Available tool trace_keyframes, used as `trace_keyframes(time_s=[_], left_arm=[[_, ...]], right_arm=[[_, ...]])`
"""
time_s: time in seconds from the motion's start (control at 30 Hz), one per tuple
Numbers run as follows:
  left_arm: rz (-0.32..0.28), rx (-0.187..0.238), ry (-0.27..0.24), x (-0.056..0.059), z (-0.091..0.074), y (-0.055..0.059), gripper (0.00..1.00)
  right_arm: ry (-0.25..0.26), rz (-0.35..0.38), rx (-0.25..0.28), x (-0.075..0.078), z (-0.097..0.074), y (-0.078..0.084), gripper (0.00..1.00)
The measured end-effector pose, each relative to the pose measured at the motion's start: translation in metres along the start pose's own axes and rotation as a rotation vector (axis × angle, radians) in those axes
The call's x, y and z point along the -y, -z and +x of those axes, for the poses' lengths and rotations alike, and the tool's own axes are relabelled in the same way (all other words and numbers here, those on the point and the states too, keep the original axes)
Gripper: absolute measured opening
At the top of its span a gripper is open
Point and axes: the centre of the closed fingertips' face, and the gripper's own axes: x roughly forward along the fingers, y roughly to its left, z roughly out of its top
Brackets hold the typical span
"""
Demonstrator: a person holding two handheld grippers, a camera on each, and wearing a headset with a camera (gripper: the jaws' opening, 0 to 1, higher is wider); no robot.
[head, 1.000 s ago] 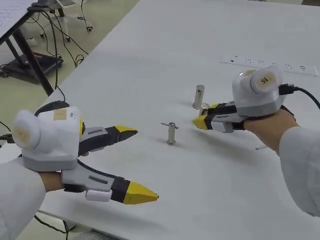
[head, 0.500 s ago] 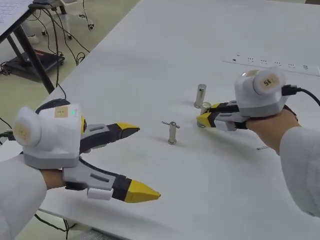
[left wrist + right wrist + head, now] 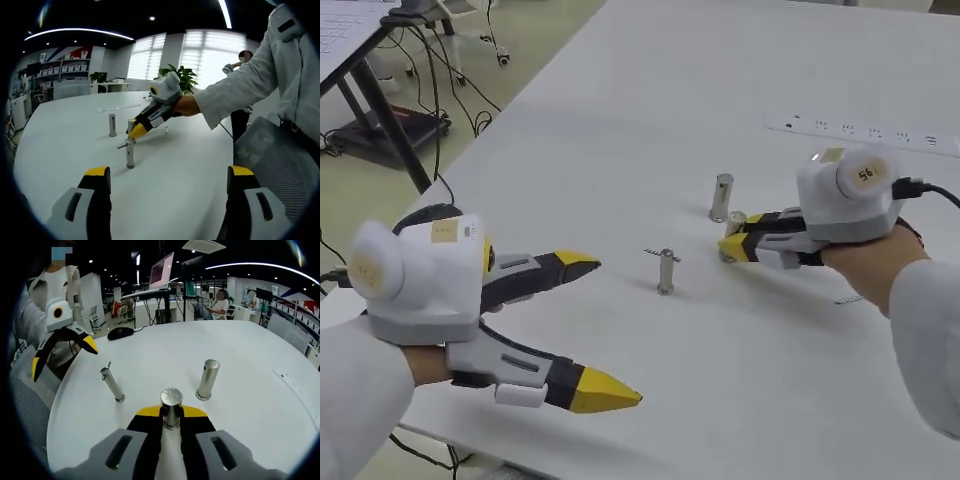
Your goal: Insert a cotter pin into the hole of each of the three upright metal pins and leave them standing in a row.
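While my right gripper (image 3: 732, 246) clamps its yellow-tipped jaws on a short silver metal pin (image 3: 171, 407), upright above the white workbench (image 3: 650, 120), my left gripper (image 3: 616, 332) hangs at the near edge, jaws spread wide and holding nothing. Near the clamped pin, towards my left gripper, stands a second silver pin (image 3: 666, 271) with a thin wire cotter pin (image 3: 653, 251) crossing its head. A third, bare silver pin (image 3: 721, 196) stands just behind the clamped one.
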Motion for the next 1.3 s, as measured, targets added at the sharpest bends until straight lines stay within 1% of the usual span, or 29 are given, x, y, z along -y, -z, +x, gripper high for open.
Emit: trace_keyframes(time_s=[0.1,0.2,0.53,0.67,0.73,1.0,1.3], left_arm=[[0.003,-0.001,0.001,0.001,0.001,-0.001,0.97],[0.004,0.001,0.001,0.002,0.002,-0.003,0.97],[0.016,0.002,0.012,0.008,0.007,-0.005,0.97],[0.017,0.006,0.016,0.011,0.011,-0.006,0.97],[0.021,0.010,0.024,0.014,0.014,-0.008,0.97],[0.028,0.020,0.040,0.021,0.020,-0.011,0.96],[0.040,0.019,0.048,0.025,0.018,-0.013,0.96]], right_arm=[[-0.005,-0.004,-0.007,-0.001,-0.006,0.004,0.13],[-0.011,0.001,-0.001,-0.004,-0.015,0.005,0.13],[-0.019,0.000,0.016,-0.014,-0.041,0.002,0.13],[-0.027,-0.013,0.017,-0.022,-0.053,0.002,0.13],[-0.028,-0.016,0.018,-0.025,-0.059,0.002,0.13],[-0.032,-0.023,0.015,-0.039,-0.080,0.006,0.13],[-0.041,-0.026,0.019,-0.058,-0.091,0.009,0.13]])
